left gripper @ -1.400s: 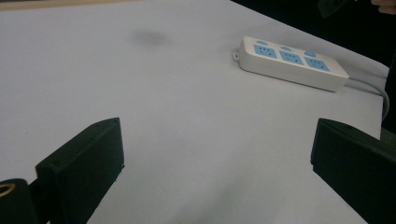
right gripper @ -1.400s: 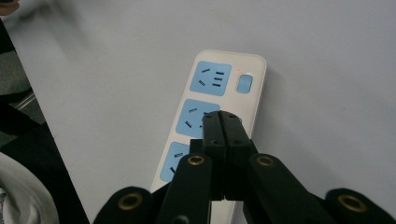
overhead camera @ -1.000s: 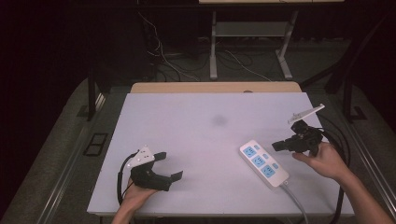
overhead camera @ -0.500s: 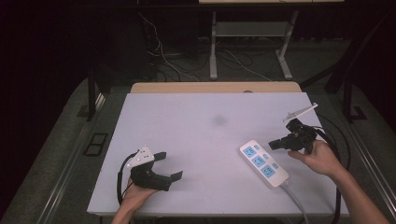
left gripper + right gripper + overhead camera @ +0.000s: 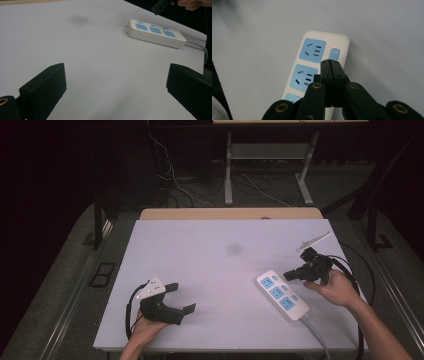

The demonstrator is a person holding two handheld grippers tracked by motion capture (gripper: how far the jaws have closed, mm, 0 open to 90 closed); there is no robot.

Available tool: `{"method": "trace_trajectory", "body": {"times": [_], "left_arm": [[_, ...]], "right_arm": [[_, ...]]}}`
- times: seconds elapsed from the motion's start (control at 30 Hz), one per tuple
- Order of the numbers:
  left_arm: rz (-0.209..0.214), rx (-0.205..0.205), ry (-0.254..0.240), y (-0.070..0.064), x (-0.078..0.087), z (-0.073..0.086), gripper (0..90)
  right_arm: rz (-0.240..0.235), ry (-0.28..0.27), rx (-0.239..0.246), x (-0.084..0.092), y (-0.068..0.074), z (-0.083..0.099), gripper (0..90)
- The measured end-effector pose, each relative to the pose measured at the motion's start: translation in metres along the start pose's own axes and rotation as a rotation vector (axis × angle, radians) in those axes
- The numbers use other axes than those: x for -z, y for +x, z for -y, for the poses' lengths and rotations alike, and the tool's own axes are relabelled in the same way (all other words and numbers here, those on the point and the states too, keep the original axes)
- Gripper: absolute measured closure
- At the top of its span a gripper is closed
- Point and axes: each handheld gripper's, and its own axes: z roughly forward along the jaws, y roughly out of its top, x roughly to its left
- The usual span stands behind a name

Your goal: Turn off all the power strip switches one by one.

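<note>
A white power strip with blue sockets lies at the right of the white table, its cable running off the near edge. My right gripper hovers just over the strip's far end, its jaws shut together on nothing. In the right gripper view the strip lies under the joined jaw tips, which point at a blue switch beside a small red light. My left gripper rests at the near left with its jaws wide open and nothing between them; in its own view the power strip lies far ahead.
A faint dark smudge marks the middle of the table. Beyond the far edge are a wooden strip, metal stand legs and loose cables on the floor. The right gripper's black cable loops past the table's right edge.
My right gripper has shifted slightly left and down toward the strip's far end, its jaws still shut. The left gripper has stayed where it was.
</note>
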Motion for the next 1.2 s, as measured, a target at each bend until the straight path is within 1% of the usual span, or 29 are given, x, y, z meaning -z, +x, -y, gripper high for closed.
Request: {"method": "trace_trajectory", "body": {"times": [0.53, 0.7, 0.87, 0.97, 1.0, 1.07, 1.2], "left_arm": [[0.003, -0.002, 0.001, 0.0, 0.0, 0.0, 1.1], [0.003, -0.002, 0.001, 0.0, 0.0, 0.0, 1.1], [0.002, -0.003, 0.002, 0.0, 0.0, 0.0, 1.1], [0.001, -0.003, 0.003, 0.0, 0.0, 0.0, 1.1], [0.002, -0.002, 0.004, 0.0, 0.0, 0.0, 1.1], [0.004, -0.004, 0.004, 0.0, 0.0, 0.0, 1.1], [0.005, -0.006, 0.007, 0.0, 0.0, 0.0, 1.1]], "right_arm": [[-0.012, 0.034, -0.001, -0.013, -0.002, 0.002, 89.6], [-0.017, 0.054, -0.001, -0.018, -0.002, 0.003, 89.6], [-0.003, 0.086, 0.007, -0.024, -0.001, 0.006, 89.6], [-0.011, 0.077, 0.004, -0.024, -0.002, 0.007, 89.6], [-0.006, 0.075, 0.009, -0.024, -0.002, 0.007, 89.6], [0.024, 0.071, 0.029, -0.024, 0.0, 0.007, 89.6], [0.036, 0.064, 0.036, -0.024, 0.002, 0.008, 89.7]]}}
